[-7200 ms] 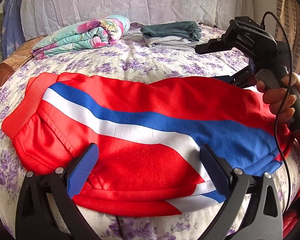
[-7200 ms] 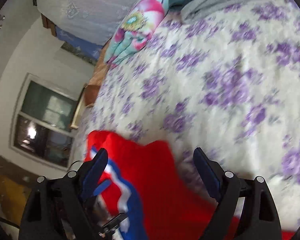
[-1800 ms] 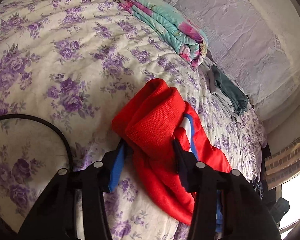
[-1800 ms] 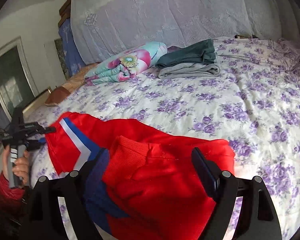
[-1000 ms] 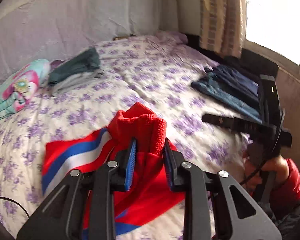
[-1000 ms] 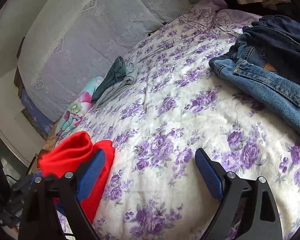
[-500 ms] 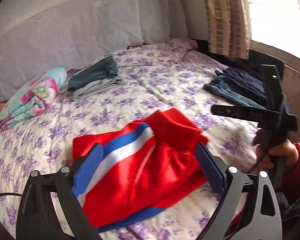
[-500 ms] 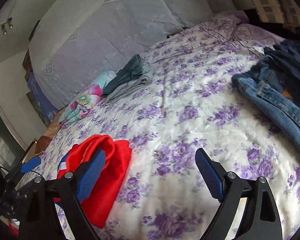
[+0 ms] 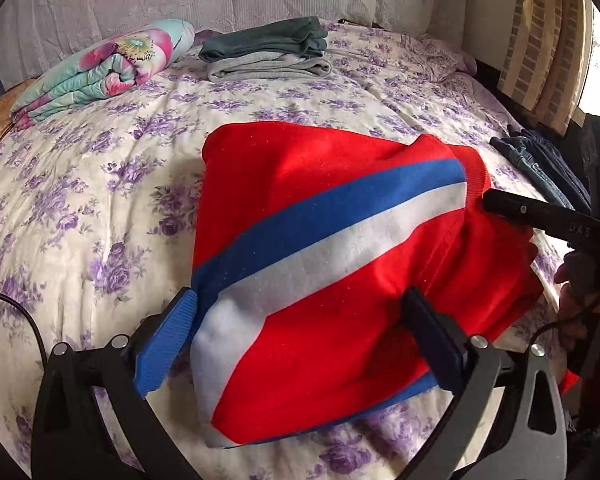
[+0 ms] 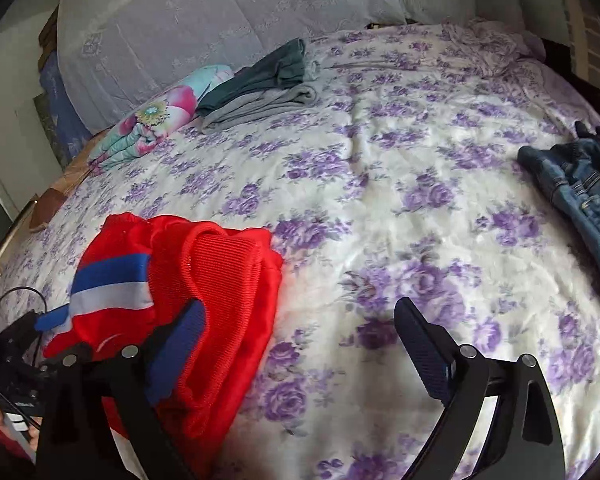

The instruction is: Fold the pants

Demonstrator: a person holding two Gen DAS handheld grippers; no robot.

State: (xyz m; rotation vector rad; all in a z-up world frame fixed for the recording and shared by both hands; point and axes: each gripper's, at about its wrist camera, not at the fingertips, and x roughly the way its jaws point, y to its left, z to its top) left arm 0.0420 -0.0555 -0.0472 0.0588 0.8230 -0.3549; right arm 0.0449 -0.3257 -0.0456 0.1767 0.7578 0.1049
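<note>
Your left gripper point(image 9: 296, 340) is opening its jaws over the folded red pants point(image 9: 332, 264), pads off the cloth, so the bundle is lying free on the floral bedspread point(image 9: 80, 184); your right gripper point(image 10: 300, 344) is hanging wide, grasping nothing, beside the ribbed waistband point(image 10: 220, 264); farther back, folded clothes point(image 9: 268, 54) are waiting, probably as the finished pile.

A wide bed point(image 9: 100, 184) covered with a cream quilt printed with purple flowers is being used as the surface. Folded red pants with a blue and white stripe point(image 9: 324, 264) are lying near its front edge. A rolled floral blanket point(image 9: 100, 68), a stack of folded green and grey clothes point(image 9: 268, 52), and crumpled blue denim jeans point(image 10: 580, 188) are lying farther off.
</note>
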